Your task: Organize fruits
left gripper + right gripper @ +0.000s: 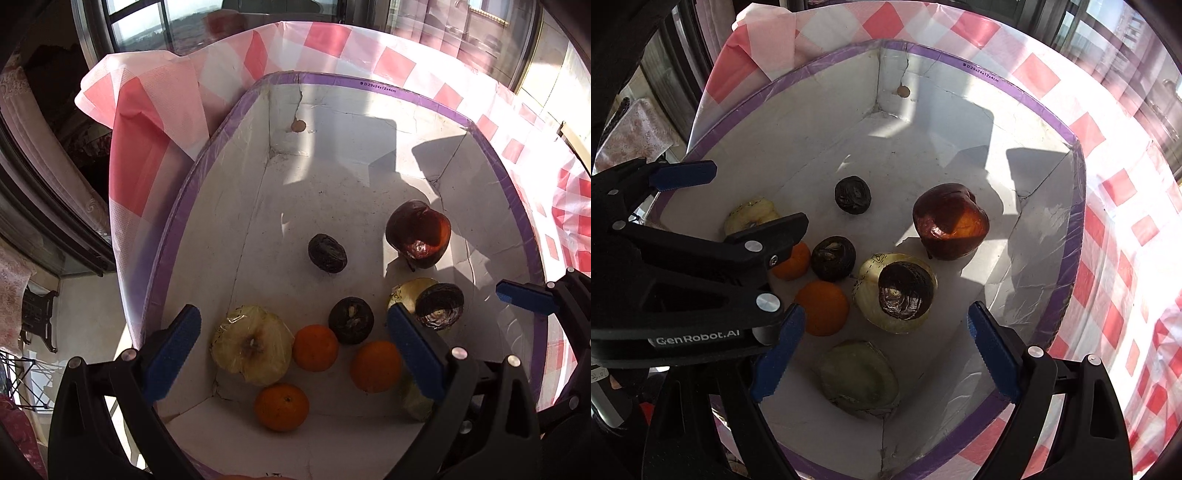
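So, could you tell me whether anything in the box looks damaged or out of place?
Yes: the white cardboard box with purple-taped rim has cracked, creased inner walls and a small hole at the far corner. One dark wrinkled round fruit sits on top of a pale yellow fruit.

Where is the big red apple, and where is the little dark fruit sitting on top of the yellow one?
big red apple (pixel 949 221), right wrist view, on its sunlit orange-red side.
little dark fruit (pixel 905 295), right wrist view, on its shiny top face.
yellow fruit (pixel 873 269), right wrist view, on its bare left edge.

Orange (pixel 790 261) half behind left hand-held gripper (pixel 753 195)
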